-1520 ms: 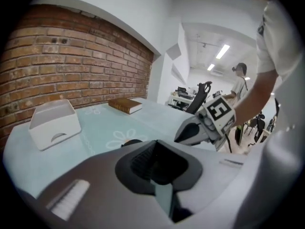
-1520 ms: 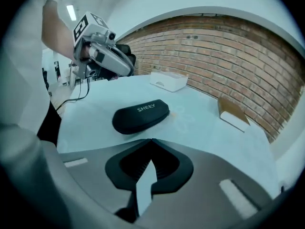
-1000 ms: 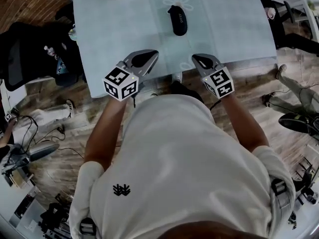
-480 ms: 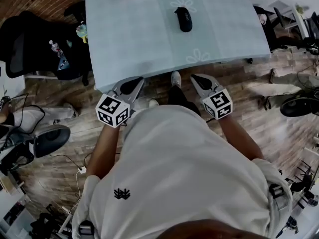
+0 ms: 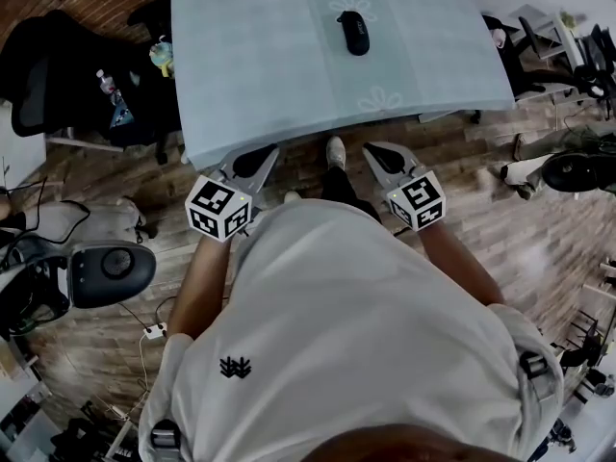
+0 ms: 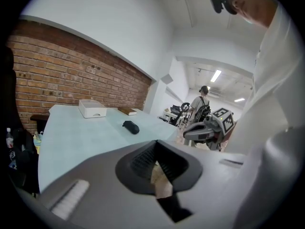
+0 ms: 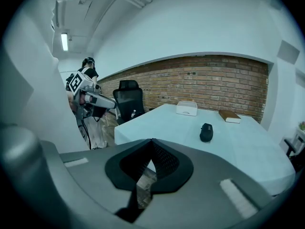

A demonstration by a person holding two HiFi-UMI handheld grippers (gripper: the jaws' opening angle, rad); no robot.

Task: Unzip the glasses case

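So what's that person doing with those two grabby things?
Not much yet. A person stands in front of a table with tongs in each hand. The left tongs and right tongs are both shut and empty, held just short of the table. The black case lies far up the table, untouched.

Your glasses case [image 5: 353,33] at the top centre is black, on a pale teal tablecloth [image 5: 269,75] with white flower outlines. Your left gripper [image 5: 262,157] and right gripper [image 5: 377,152] are grey, their cubes [image 5: 219,210] patterned black and white. Your shirt [image 5: 337,335] is white.
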